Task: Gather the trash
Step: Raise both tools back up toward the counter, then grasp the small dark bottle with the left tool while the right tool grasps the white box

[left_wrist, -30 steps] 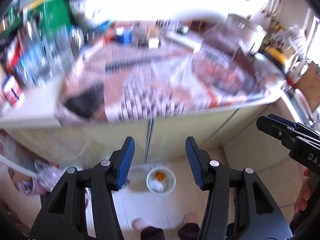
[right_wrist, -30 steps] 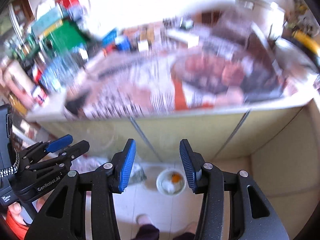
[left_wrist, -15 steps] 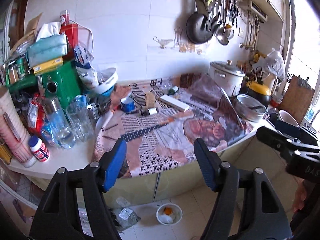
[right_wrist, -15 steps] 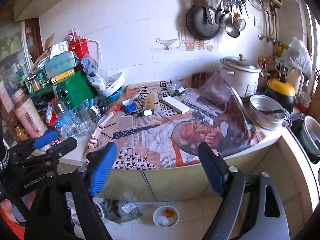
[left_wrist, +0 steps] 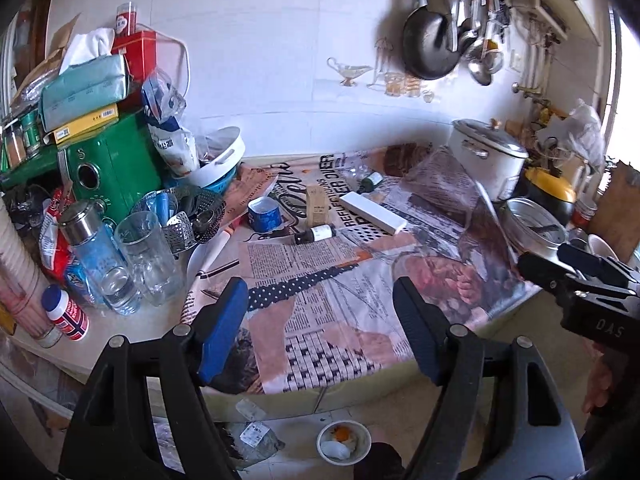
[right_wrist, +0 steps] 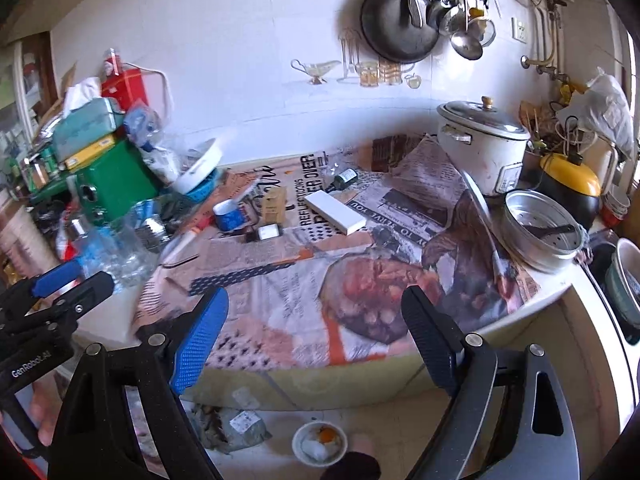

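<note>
- Left wrist view: the left hand-held gripper (left_wrist: 320, 328) hangs at the front edge of the bench (left_wrist: 152, 320), jaws wide apart and gripping nothing. The likely trash sits further back on the newspaper (left_wrist: 320, 304) that covers the bench: a small dark bottle (left_wrist: 316, 235) on its side, long axis running left to right, with a white box (left_wrist: 375, 217) just to its right lying on a diagonal, a small tan carton (left_wrist: 316, 204) upright behind it, and a blue tin (left_wrist: 264, 213) to its left. All lie ahead of the jaws and slightly left of centre.
- Right wrist view: the right hand-held gripper (right_wrist: 314, 338) is likewise spread open and empty, held level over the near edge. The white box (right_wrist: 335, 213) lies almost straight ahead, the bottle (right_wrist: 267, 233) ahead and left. The left hand-held gripper looks nearer the bottle, the right one nearer the box; that is my judgement. A bowl (right_wrist: 319, 446) of scraps sits on the floor below.
</note>
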